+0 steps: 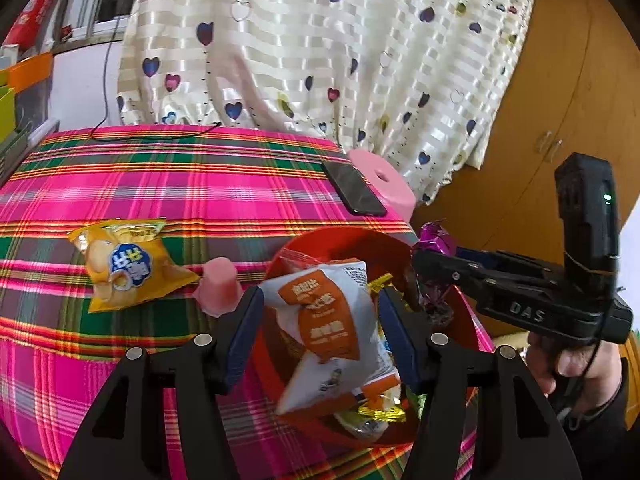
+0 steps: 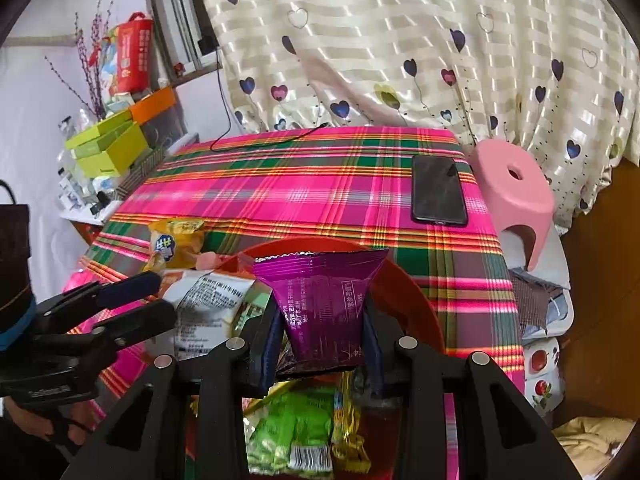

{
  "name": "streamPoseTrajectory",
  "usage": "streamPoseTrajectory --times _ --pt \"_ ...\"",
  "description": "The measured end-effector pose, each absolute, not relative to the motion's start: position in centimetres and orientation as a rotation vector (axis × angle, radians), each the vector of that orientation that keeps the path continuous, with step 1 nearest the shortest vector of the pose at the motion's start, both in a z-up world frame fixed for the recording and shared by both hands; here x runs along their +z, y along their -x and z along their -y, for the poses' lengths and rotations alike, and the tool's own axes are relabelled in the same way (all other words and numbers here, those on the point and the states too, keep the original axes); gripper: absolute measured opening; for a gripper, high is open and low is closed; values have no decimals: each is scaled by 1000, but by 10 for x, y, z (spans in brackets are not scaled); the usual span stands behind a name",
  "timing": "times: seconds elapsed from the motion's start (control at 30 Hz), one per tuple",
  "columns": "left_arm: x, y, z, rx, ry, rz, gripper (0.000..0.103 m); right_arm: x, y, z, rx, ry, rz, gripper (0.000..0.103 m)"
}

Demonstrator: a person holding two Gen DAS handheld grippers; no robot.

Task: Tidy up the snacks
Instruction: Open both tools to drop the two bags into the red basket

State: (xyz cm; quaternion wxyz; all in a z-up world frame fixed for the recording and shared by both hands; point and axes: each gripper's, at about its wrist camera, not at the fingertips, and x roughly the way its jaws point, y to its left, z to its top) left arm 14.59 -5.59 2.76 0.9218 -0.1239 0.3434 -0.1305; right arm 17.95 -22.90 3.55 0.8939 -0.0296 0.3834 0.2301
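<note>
**Snacks mostly in the red bowl, 2 still loose on the cloth**

Nearest the left wrist camera, the left gripper (image 1: 320, 320) stands spread, its blue pads clear of the white-and-orange snack packet (image 1: 326, 332) that lies between them on top of the pile in the round red plastic bowl (image 1: 352, 240). The right gripper (image 2: 322, 344) is pinching 1 shiny purple foil packet (image 2: 320, 300) directly over the same bowl; it is not yet dropped in. Under it in the right wrist view lie 1 green wrapper (image 2: 292, 432) and 1 gold-edged wrapper (image 2: 348, 428); how many more are buried I cannot tell.

Just beyond the bowl, on the pink, green and orange plaid tablecloth (image 1: 160, 176), sit 1 small pink jelly cup (image 1: 218, 286) and 1 yellow crisp bag (image 1: 128, 264), near each other. By my reckoning these 2, plus the purple packet, are what remains.

Farther back lie 1 black phone (image 1: 354, 192) and, past the table edge, 1 pink plastic stool (image 2: 516, 188).
</note>
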Motion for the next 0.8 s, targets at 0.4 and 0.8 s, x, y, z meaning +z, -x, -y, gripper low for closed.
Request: streamPoseTrajectory --times 0.4,0.8 --pt "19 -152 43 -195 234 -705 60 12 -216 197 506 126 -854 36" --pt "22 -151 46 -189 199 -699 60 29 -203 218 468 77 -800 41"
